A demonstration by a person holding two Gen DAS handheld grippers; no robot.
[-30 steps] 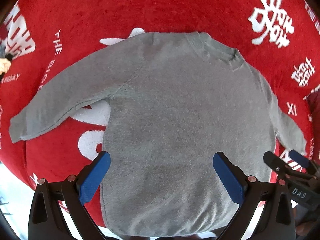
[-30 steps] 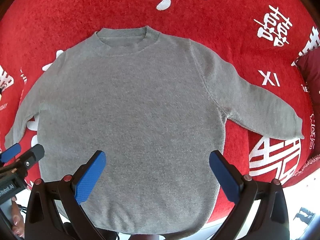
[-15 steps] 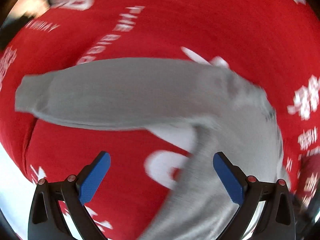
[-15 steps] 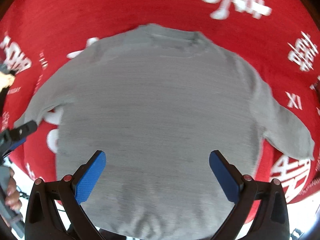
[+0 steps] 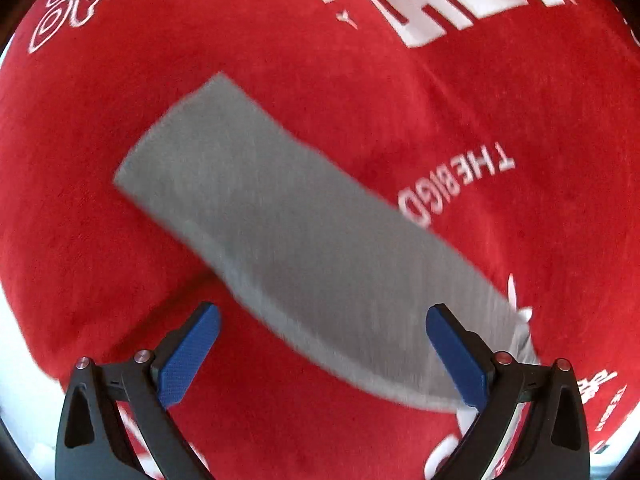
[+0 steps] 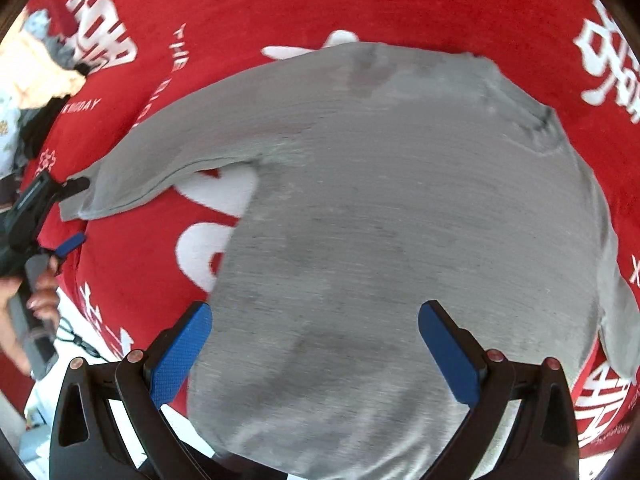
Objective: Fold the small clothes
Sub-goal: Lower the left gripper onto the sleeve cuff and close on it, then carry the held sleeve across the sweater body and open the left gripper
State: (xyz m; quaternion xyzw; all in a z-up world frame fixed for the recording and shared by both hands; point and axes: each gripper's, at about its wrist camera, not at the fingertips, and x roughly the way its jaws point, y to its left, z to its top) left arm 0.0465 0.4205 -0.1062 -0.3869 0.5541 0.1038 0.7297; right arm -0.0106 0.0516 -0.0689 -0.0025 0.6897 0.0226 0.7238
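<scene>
Your sweater [image 6: 400,220] lies flat on the red blanket [image 6: 320,8]; clothes pile [image 6: 36,68] far left. Both claws gape empty: left gripper [image 5: 322,354] over the sleeve [image 5: 280,220], right gripper [image 6: 316,354] over the hem.

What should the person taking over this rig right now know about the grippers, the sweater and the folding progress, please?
Left gripper: open, holding nothing, aimed at the sweater's sleeve near its cuff.
Right gripper: open, holding nothing, over the body of the grey sweater.
Sweater lies flat and spread on the red blanket, sleeves out to the sides.
Done: laid out; no fold visible.
Left: fold sleeves in, then the body.
</scene>
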